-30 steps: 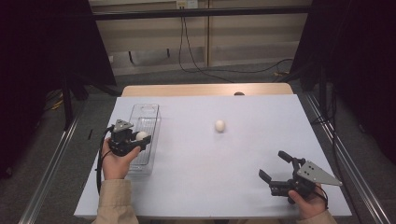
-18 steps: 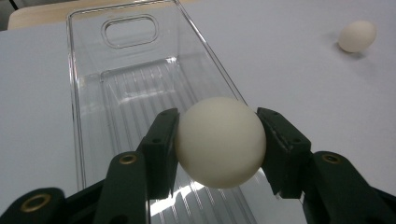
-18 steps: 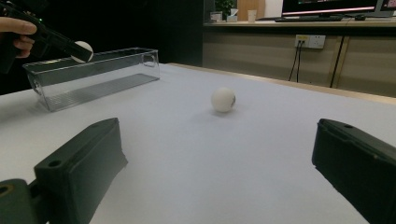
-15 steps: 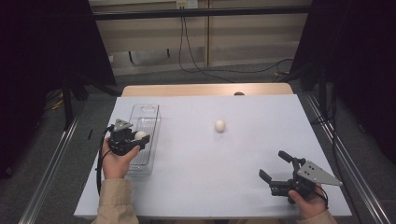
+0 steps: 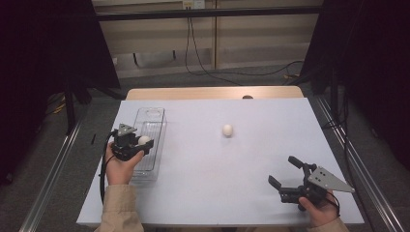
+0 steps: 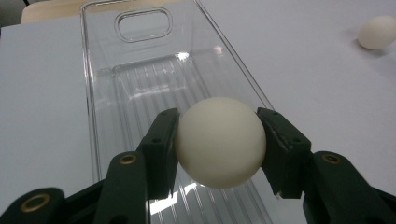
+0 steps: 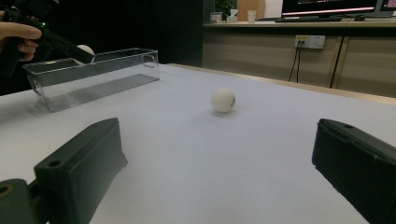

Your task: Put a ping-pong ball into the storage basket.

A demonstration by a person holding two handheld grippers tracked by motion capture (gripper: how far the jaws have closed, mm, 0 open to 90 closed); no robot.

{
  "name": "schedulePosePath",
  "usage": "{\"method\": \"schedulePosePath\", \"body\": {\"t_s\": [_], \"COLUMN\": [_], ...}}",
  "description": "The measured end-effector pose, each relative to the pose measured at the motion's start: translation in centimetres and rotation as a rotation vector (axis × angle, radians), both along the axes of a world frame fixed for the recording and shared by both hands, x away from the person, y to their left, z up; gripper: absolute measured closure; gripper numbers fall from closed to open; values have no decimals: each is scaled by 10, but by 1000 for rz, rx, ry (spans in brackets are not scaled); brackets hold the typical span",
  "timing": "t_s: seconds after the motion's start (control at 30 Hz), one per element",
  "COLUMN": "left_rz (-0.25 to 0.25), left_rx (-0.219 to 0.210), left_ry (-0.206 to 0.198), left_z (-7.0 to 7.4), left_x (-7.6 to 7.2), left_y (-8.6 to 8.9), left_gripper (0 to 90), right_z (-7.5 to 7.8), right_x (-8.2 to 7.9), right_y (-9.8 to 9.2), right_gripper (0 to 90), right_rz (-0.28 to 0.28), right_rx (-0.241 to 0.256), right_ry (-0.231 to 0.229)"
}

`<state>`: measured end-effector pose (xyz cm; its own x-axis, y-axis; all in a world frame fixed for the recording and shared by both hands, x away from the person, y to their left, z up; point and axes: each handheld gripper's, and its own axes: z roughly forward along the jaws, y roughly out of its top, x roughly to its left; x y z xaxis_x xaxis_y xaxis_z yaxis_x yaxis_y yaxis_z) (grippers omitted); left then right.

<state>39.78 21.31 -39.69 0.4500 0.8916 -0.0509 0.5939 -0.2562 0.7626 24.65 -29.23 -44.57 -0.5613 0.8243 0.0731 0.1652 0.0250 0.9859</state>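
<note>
My left gripper is shut on a white ball and holds it just above the clear plastic bin at the table's left. In the left gripper view both jaws press the ball's sides over the bin's ribbed floor. A second white ball lies on the white table near the middle; it is also in the right gripper view and the left gripper view. My right gripper rests at the front right, open, with nothing between its jaws.
The white table ends at a wooden strip along its far side. Metal rails run beside the table on both sides. Cables hang on the wall behind.
</note>
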Motion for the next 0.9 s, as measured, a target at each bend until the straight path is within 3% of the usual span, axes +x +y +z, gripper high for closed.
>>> {"method": "schedulePosePath", "body": {"t_s": [0.5, 0.9], "left_rz": [33, 4], "left_rx": [3, -30], "left_ry": [-13, -13], "left_z": [-1, 3], "left_x": [0, -6], "left_y": [2, -4], "left_gripper": [460, 373], "right_z": [0, 0], "right_x": [0, 0], "right_y": [0, 0], "right_gripper": [14, 14], "right_rz": [-1, 1], "right_rx": [3, -1], "right_ry": [-1, 2]}}
